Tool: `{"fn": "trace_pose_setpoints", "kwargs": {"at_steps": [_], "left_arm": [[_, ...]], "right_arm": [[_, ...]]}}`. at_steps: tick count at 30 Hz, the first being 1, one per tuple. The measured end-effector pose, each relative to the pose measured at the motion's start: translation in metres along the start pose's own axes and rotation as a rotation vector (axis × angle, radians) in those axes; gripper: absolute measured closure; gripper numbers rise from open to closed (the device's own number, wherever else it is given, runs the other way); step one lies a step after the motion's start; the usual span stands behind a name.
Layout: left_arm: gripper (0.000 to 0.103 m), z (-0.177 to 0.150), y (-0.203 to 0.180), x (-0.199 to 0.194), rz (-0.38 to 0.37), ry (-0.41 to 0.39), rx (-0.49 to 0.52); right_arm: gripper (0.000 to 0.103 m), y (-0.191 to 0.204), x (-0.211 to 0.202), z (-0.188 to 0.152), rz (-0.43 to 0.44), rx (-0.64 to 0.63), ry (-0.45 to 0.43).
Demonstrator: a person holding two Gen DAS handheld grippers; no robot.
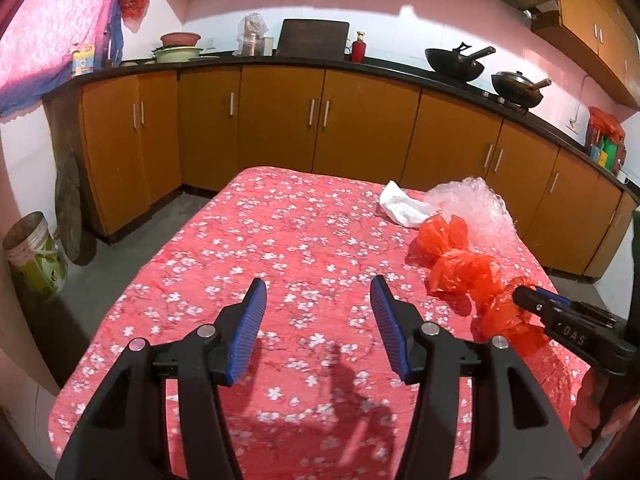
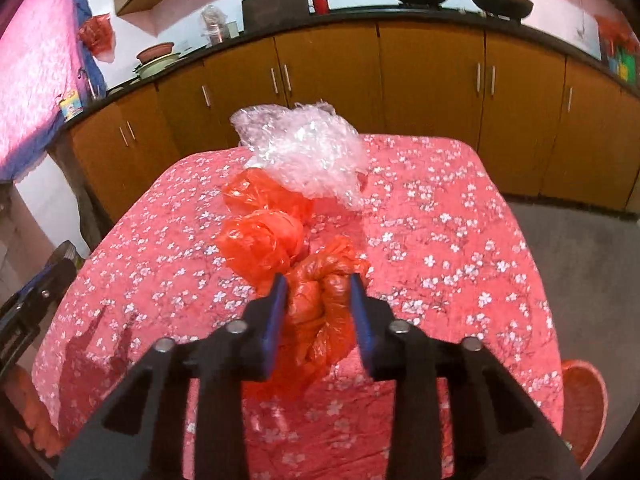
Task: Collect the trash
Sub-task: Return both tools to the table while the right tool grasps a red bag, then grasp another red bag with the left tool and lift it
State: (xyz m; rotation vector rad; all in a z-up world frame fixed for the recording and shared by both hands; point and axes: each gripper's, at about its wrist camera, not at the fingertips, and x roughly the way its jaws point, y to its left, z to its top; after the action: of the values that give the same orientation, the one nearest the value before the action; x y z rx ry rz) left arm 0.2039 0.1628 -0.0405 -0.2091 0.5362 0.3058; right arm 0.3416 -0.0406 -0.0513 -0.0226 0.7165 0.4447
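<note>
Several crumpled red plastic bags lie in a row on the red flowered tablecloth [image 1: 280, 232]. My right gripper [image 2: 320, 286] is shut on the nearest red bag [image 2: 320, 312]; it also shows in the left wrist view [image 1: 516, 296]. Two more red bags [image 2: 260, 248] [image 2: 256, 196] lie beyond it, then a clear crumpled plastic wrap [image 2: 316, 152]. A white crumpled tissue [image 1: 404, 204] lies at the far side beside the wrap [image 1: 472, 204]. My left gripper [image 1: 318, 290] is open and empty over the middle of the table, left of the trash.
Orange kitchen cabinets [image 1: 280, 120] with a black counter run behind the table. A bin [image 1: 34, 256] stands on the floor at the left. A red basket [image 2: 584, 408] sits low at the table's right edge. Grey floor surrounds the table.
</note>
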Motion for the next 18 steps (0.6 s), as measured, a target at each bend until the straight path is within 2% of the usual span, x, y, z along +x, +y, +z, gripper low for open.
{"fn": "trace_pose_setpoints", "kwargs": {"at_steps": [6,10,15,18], "left_arm": [[0.048,0.003,-0.028,0.011,-0.068,0.026,-0.007],[0.044,0.008,-0.054,0.017,-0.119,0.035,-0.006],[0.041,0.017,-0.094,0.026,-0.176,0.031,0.042],[0.04,0.017,-0.111,0.033,-0.176,0.036,0.078]], "right_arm": [[0.091,-0.019,-0.018,0.004,-0.047,-0.004,-0.037],[0.096,-0.034,-0.03,0.005,-0.095,0.008,-0.07],[0.097,-0.049,-0.039,0.008,-0.128,0.038,-0.103],[0.097,-0.054,-0.039,0.008,-0.129,0.041,-0.106]]}}
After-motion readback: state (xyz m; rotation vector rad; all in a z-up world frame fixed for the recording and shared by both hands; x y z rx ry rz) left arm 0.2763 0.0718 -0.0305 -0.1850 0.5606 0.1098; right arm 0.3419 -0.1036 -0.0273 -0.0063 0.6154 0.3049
